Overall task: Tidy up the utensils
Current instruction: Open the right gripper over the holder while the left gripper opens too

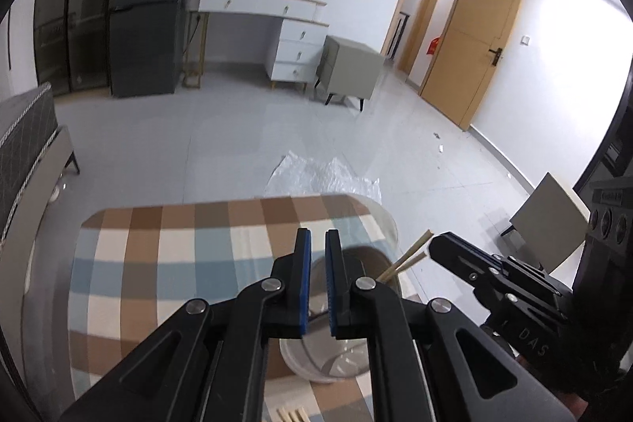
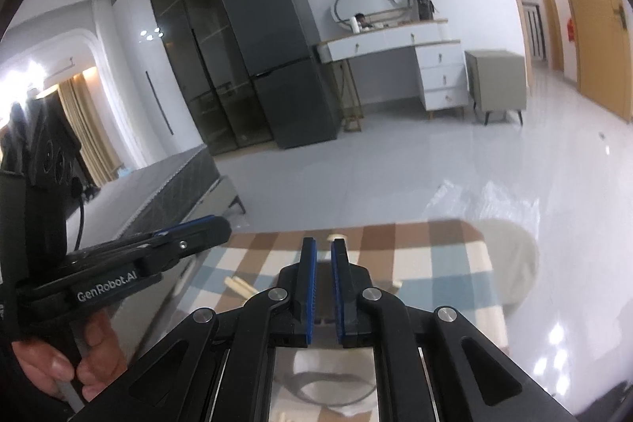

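Chopsticks (image 1: 407, 260), pale wood, two of them, stand leaning in a grey-white cup (image 1: 344, 354) on the checked tablecloth (image 1: 158, 263). Their upper ends point up and right, toward the right gripper's tip.

Left gripper (image 1: 317, 283): jaws set to a narrow gap, blue pads parallel, nothing between them. It hangs above the cup, whose rim shows through the gap and below the linkage. No contact with the cup that I can make out.

Right gripper (image 2: 323, 293): same narrow gap, nothing held. In the left wrist view its closed-looking tip sits just beside the chopstick ends; touching or not, cannot tell. Below its linkage, a pale round cup rim (image 2: 336, 382), blurred.

More pale sticks (image 2: 239, 285) lie flat on the cloth, left of the right gripper. Another bundle of stick ends (image 1: 292, 414) shows at the bottom edge of the left wrist view.

A bare hand (image 2: 75, 358) grips the left gripper's handle.

Around: clear plastic sheet (image 1: 324, 176) on the floor past the table edge, dark fridge (image 2: 277, 58), white dresser with drawers (image 1: 292, 42), wooden door (image 1: 474, 42).
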Tool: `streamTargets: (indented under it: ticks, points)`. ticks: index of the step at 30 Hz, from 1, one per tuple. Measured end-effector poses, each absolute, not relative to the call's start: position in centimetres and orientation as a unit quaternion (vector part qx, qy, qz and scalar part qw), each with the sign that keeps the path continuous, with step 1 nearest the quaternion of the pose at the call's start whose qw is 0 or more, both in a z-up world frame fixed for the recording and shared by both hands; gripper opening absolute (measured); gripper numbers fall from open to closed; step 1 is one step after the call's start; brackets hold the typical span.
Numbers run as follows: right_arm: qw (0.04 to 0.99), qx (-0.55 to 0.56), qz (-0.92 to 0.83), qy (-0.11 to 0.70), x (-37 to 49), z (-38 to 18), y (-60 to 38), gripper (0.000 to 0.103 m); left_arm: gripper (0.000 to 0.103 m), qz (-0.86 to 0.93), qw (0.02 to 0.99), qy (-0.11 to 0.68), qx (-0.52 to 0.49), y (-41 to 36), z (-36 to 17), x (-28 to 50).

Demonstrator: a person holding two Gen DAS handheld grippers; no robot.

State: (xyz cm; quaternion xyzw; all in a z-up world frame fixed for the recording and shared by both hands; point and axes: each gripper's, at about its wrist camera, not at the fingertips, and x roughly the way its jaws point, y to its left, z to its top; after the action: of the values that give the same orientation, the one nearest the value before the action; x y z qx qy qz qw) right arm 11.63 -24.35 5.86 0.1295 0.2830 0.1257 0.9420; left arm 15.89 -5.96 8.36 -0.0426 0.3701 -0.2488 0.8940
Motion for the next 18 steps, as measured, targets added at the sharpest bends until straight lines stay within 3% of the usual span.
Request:
streamTargets:
  ticks: [1, 3, 6, 10, 12, 15, 17, 18]
  points:
    - [0.942, 0.133, 0.125, 0.283, 11.4, 5.9, -24.4, 0.01, 0.009, -0.248, 0.893, 0.373, -0.045, -5.8, 8.6, 15.6]
    - [0.941, 0.141, 0.123, 0.282, 10.6, 6.1, -24.8, 0.013, 0.026, -0.239, 0.896, 0.372, -0.041, -5.4, 8.9, 14.9]
    - [0.944, 0.146, 0.117, 0.273, 8.7, 6.7, -25.2, 0.031, 0.049, -0.227, 0.902, 0.363, -0.053, -4.2, 9.9, 13.3]
    - [0.947, 0.147, 0.105, 0.264, 6.4, 7.5, -25.5, 0.046, 0.058, -0.205, 0.913, 0.35, -0.054, -3.1, 10.8, 11.1]
    - [0.949, 0.148, 0.102, 0.26, 5.2, 7.8, -25.6, 0.049, 0.07, -0.19, 0.918, 0.345, -0.045, -3.0, 11.4, 9.8]
    - [0.95, 0.146, 0.099, 0.256, 3.4, 8.3, -25.4, 0.059, 0.077, -0.173, 0.925, 0.337, -0.04, -2.4, 11.8, 8.6]
    - [0.951, 0.143, 0.098, 0.254, 2.2, 8.6, -24.9, 0.072, 0.083, -0.164, 0.928, 0.333, -0.041, -2.0, 12.2, 7.5]
    - [0.952, 0.141, 0.098, 0.252, 1.7, 8.7, -24.8, 0.072, 0.084, -0.16, 0.929, 0.331, -0.042, -1.8, 12.2, 7.1]
